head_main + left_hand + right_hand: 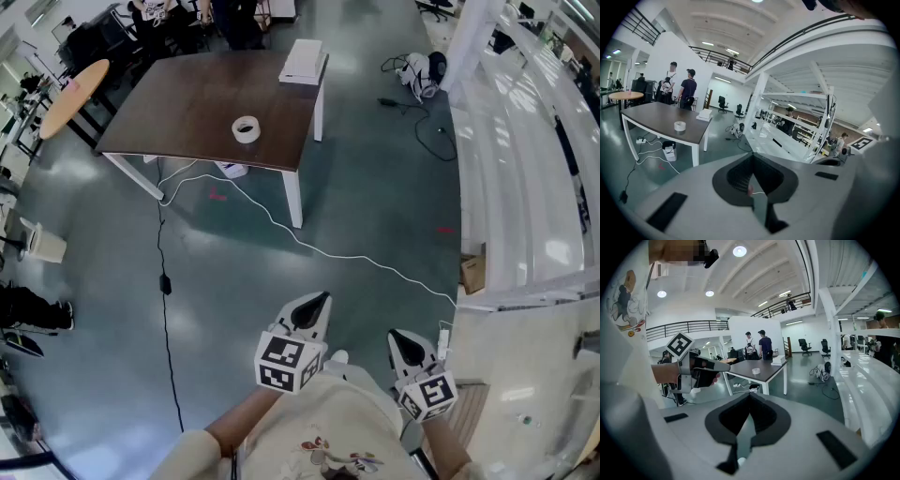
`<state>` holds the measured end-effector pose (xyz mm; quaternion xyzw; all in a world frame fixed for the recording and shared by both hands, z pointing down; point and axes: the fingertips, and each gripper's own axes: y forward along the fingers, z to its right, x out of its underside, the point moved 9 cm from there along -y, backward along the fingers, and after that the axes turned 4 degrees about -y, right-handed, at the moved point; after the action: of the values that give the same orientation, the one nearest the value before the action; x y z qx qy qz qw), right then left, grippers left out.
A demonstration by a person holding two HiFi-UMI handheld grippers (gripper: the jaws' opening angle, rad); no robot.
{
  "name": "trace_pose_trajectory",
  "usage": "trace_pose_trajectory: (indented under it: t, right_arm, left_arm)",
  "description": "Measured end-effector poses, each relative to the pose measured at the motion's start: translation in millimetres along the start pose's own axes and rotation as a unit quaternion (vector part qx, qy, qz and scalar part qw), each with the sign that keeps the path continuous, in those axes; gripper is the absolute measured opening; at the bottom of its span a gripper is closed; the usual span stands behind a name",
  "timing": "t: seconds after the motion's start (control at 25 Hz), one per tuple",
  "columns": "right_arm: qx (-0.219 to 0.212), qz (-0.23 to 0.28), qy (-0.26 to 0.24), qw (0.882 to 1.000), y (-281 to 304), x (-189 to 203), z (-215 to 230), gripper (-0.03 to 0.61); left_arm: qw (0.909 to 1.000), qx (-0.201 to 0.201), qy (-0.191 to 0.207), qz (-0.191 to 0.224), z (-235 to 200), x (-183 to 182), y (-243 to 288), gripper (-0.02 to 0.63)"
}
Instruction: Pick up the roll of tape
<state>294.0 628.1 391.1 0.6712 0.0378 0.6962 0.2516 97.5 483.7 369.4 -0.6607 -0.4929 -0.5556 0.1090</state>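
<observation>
Person: a cream top [328, 427] with a printed figure fills the bottom of the head view, and both forearms reach forward from it.
Left gripper [317, 302]: held low over the floor and tilted down toward the table, with its marker cube behind the jaws. In the left gripper view the two dark pads meet in a point with nothing between them.
Right gripper [403, 339]: just beside the left one and angled down the same way. Its jaws are pressed together and hold nothing.
Floor [375, 187]: grey-green and glossy. A white cable [337, 255] snakes from under the table toward the right. A black cable [165, 283] runs from the table's near-left side toward the bottom of the head view.
White shelving [525, 187]: runs along the right side, with a cardboard box [472, 272] at its foot.
Table [187, 103]: it has a dark brown top and white legs. It stands across the floor, well apart from both grippers.
Roll of tape [246, 129]: white, lying flat on the table top with its hole up. It is near the front edge, toward the right corner. Nothing lies beside it, and neither gripper touches it.
White box [302, 62]: at the table's far right corner, apart from the tape.
Round table [73, 94]: light wood, just left of the dark table.
People [688, 86]: two stand at the table's far side, close together.
Balcony railing [717, 54]: dark, high on the far wall behind them.
</observation>
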Motion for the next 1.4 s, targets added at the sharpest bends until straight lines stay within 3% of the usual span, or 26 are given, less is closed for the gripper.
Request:
trace_pose_trajectory:
  t: [0.24, 0.72, 1.12, 1.4]
  right_arm:
    - [0.012, -0.002, 0.013, 1.000, -17.6, -10.4, -33.4, 0.006]
    - [-0.014, 0.014, 0.056, 0.998, 17.0, -21.0, -40.1, 0.008]
    - [-0.002, 0.014, 0.055, 0.998, 109.5, -45.8, -44.7, 0.008]
    - [-0.017, 0.009, 0.057, 0.998, 174.6, -66.8, -43.1, 0.008]
  left_arm:
    - [0.9992, 0.034, -0.020, 0.007, 13.6, 1.4, -34.5, 0.005]
    - [0.9993, 0.027, -0.028, -0.003, -5.7, 9.5, -47.8, 0.005]
    - [0.9989, 0.025, -0.037, -0.010, -77.5, -5.9, -43.3, 0.005]
    - [0.9981, 0.004, -0.061, -0.003, -131.2, -24.3, -37.7, 0.005]
